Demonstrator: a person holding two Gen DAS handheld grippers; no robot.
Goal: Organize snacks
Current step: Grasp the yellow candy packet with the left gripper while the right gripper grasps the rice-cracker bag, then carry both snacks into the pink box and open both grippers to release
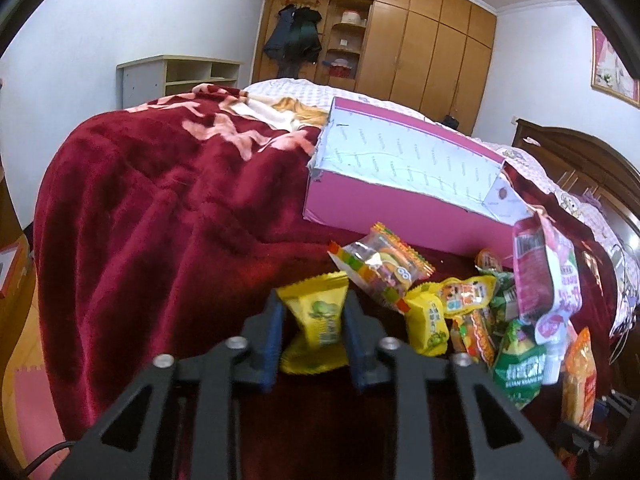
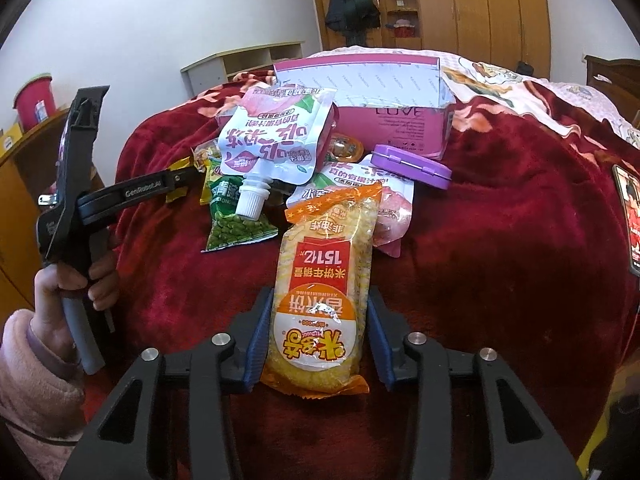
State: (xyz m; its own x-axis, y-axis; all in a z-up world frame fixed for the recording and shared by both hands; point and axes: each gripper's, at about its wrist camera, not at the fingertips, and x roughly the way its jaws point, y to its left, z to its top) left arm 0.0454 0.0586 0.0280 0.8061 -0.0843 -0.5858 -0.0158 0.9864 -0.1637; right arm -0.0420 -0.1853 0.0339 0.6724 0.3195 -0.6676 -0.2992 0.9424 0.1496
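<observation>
My left gripper (image 1: 314,304) is shut on a small yellow snack packet (image 1: 320,320), its blue pads pressing both sides just above the red blanket (image 1: 160,220). In the right wrist view the left gripper (image 2: 180,182) pokes in from the left. My right gripper (image 2: 320,300) is shut on a long orange rice-cracker packet (image 2: 324,264) that lies lengthwise between its fingers. A pile of snacks lies ahead: a white pouch with a spout (image 2: 276,140), a green pea bag (image 2: 236,220) and a clear gummy packet (image 1: 380,268). Behind them stands an open pink box (image 1: 400,196) (image 2: 380,80).
A purple flat case (image 2: 408,164) lies to the right of the pile. A person's hand in a pink sleeve (image 2: 76,280) holds the left gripper's handle. The bed ends at the left, with a wooden wardrobe (image 1: 420,40) behind and a headboard (image 1: 580,152) at the right.
</observation>
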